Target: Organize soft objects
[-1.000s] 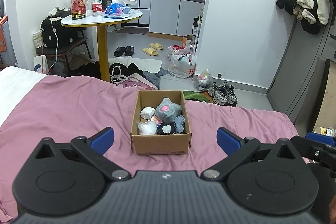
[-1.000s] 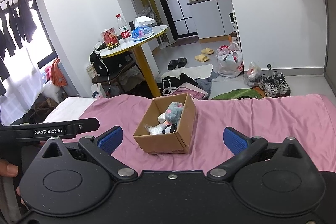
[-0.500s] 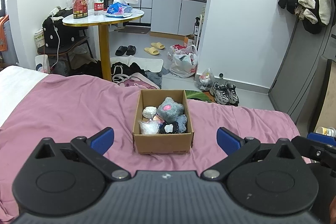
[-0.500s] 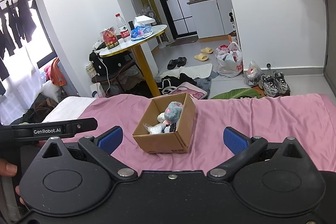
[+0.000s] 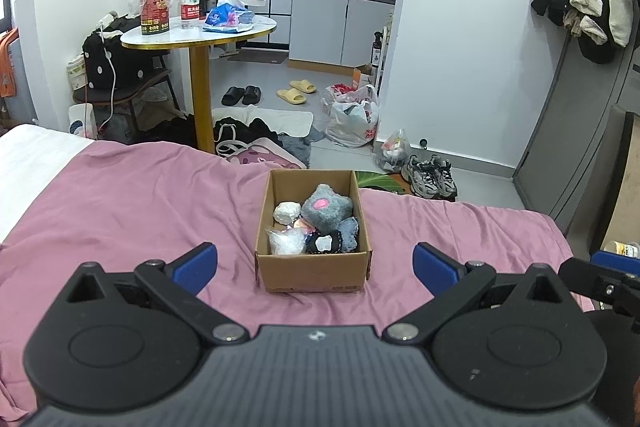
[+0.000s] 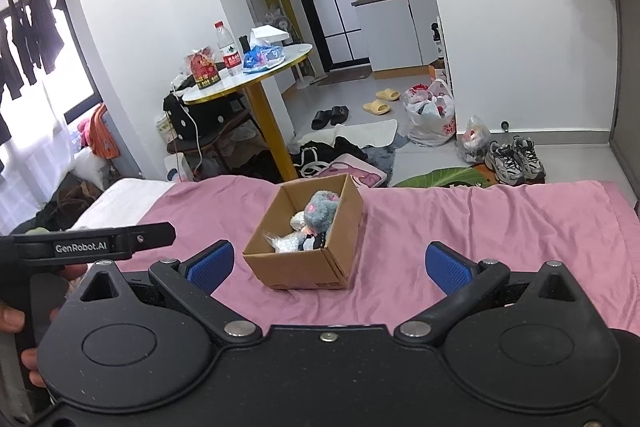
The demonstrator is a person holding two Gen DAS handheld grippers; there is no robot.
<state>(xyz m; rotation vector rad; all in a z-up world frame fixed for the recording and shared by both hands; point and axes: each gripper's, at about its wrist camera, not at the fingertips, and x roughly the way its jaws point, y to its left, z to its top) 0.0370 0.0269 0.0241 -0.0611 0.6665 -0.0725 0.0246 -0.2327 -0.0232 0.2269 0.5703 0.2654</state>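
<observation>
A brown cardboard box [image 5: 312, 273] stands on the pink bed sheet [image 5: 120, 211], also in the right wrist view [image 6: 296, 267]. In it lie a grey plush toy with a pink spot [image 5: 326, 211], a white soft ball [image 5: 286, 213], a clear plastic-wrapped item [image 5: 285, 242] and a black-and-white soft item [image 5: 325, 243]. The grey plush also shows from the right [image 6: 320, 213]. My left gripper [image 5: 315, 269] is open and empty, just short of the box. My right gripper [image 6: 327, 265] is open and empty, in front of the box.
The bed's far edge runs just behind the box. Beyond it the floor holds a round table [image 5: 200, 31], slippers, clothes, plastic bags [image 5: 354, 119] and sneakers [image 5: 430, 175]. A white pillow or sheet [image 5: 28, 155] lies at the bed's left. The left gripper's handle [image 6: 92, 245] shows at left.
Both grippers have drifted back a little, so the box looks slightly farther off. Both stay open and empty. The box and its contents have not moved.
</observation>
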